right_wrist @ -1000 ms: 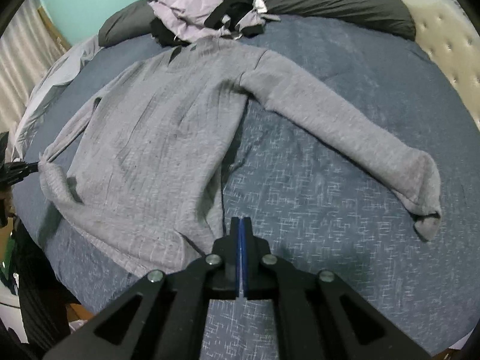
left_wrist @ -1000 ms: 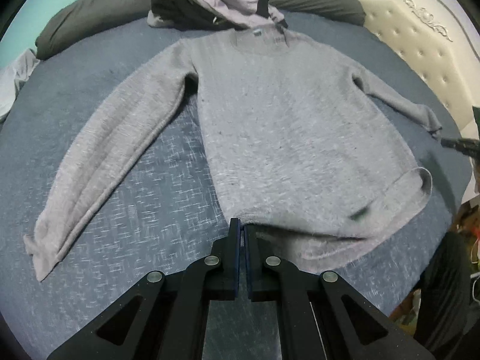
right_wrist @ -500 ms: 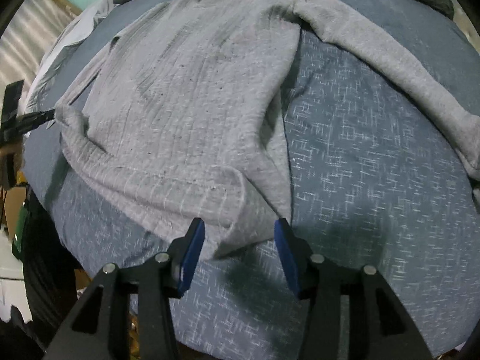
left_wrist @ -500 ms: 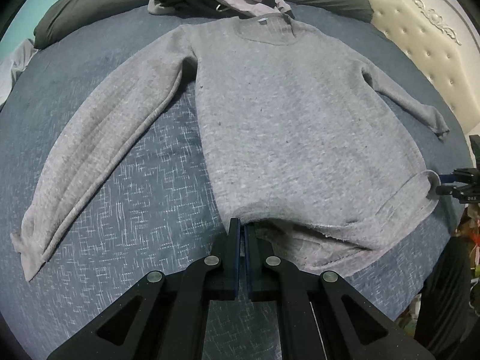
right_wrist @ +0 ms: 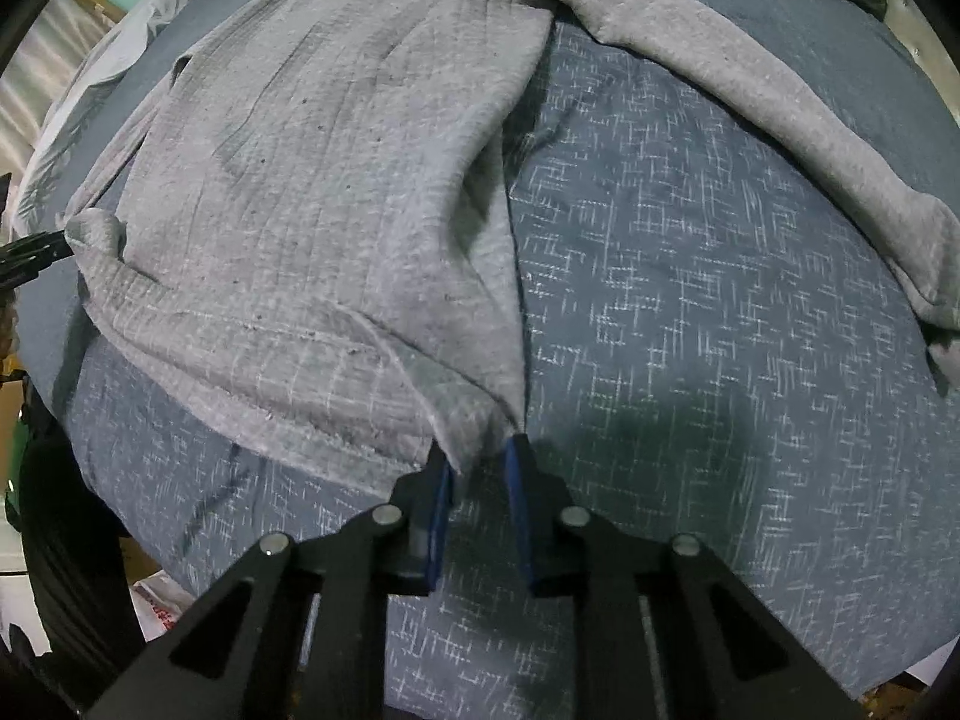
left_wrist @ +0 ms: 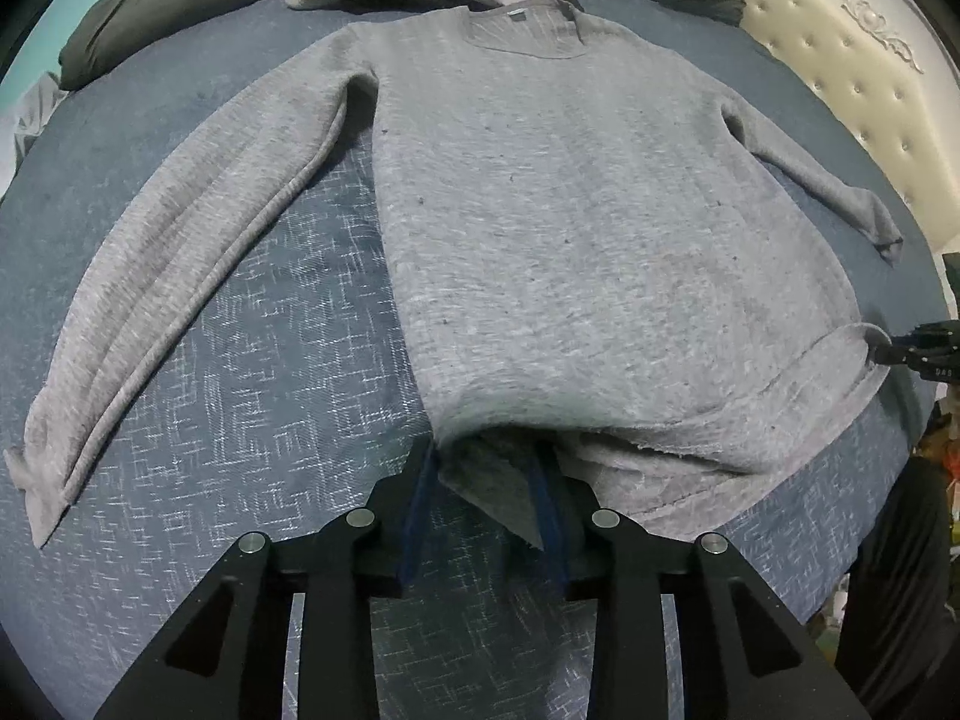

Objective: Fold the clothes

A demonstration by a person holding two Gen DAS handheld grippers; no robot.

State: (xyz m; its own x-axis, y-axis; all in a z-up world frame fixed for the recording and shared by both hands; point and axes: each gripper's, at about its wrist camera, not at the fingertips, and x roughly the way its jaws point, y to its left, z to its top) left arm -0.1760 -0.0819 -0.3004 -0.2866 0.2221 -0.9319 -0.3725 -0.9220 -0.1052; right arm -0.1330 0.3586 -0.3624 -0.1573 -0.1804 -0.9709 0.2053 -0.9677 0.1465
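my left gripper (left_wrist: 486, 474): jaws just opening, sweater (left_wrist: 570, 210) hem between | my right gripper (right_wrist: 480, 462): jaws closing on hem corner, not yet clamped

Grey sweater (left_wrist: 570, 228), blue crosshatched bedspread (left_wrist: 252, 420)

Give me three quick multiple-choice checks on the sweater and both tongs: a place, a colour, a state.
1. Where is the right tongs? A at the collar B at a bottom hem corner C at a cuff
2. What colour is the sweater? A grey B red C green
3. How do the left tongs stand? A shut tight B open around the hem C out of view

B: the hem corner sits between its pads. A: grey knit on the blue bedspread. B: the pads, just opened, stand apart with hem fabric between.
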